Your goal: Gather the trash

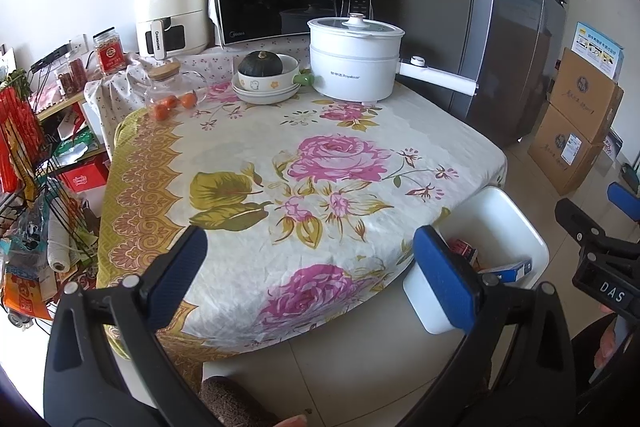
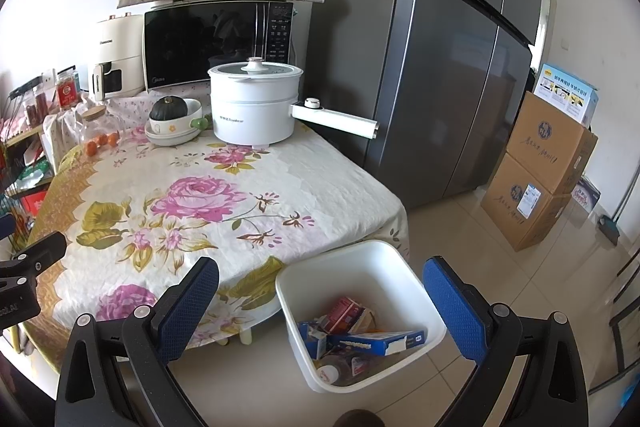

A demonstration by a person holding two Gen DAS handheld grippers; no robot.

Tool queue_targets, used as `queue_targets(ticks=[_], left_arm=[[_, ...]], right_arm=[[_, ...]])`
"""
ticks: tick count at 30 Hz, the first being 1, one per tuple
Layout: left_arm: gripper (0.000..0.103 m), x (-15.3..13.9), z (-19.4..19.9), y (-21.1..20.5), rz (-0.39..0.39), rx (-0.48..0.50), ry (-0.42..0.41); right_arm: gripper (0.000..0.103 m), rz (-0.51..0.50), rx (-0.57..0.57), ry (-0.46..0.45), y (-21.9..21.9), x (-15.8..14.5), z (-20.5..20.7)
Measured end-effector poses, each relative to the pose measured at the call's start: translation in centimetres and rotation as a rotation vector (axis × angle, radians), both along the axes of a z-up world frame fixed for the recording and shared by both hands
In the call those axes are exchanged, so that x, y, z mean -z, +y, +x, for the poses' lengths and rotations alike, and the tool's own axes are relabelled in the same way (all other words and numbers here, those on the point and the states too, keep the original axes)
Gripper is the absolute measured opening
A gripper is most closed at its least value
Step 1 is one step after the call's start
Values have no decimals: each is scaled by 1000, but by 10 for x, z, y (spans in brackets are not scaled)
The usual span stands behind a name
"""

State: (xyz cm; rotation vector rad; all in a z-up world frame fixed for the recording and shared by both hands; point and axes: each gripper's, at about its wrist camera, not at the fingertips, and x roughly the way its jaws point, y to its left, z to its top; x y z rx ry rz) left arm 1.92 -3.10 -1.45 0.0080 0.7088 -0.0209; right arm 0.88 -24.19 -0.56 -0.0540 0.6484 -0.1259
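The big table [image 1: 224,155] with the flower cloth fills the middle of both views. The front part of it, near me, has nothing loose lying on it that I can see. At the far end, in the upper middle of the frame, stand a white pot [image 1: 354,61], a stack of bowls [image 1: 266,87] with a dark squash on top, and a few little oranges [image 1: 174,105] by a glass jar. Those look like things to keep, not trash.

The white bin [image 2: 360,311] sits on the floor just beside the table corner, at the lower middle of my right view and the lower right of my left view. Inside it lie the trash: a blue box [image 2: 376,343], a red box [image 2: 346,309] and a bottle [image 2: 340,369].

So I think the job is almost done, or all done. I see no trash left on the table.

My left gripper [image 1: 312,267] is spread wide apart and holds nothing. My right gripper [image 2: 320,301] is wide apart too, with nothing in it, and it hangs over the bin.
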Motion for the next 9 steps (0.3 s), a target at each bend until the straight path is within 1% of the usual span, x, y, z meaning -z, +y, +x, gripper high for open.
queue_targets(ticks=[9], left_arm=[[102,-3,-1,-2,-4,12,-6]], right_arm=[[103,1,-9,5,-4,1,-1]])
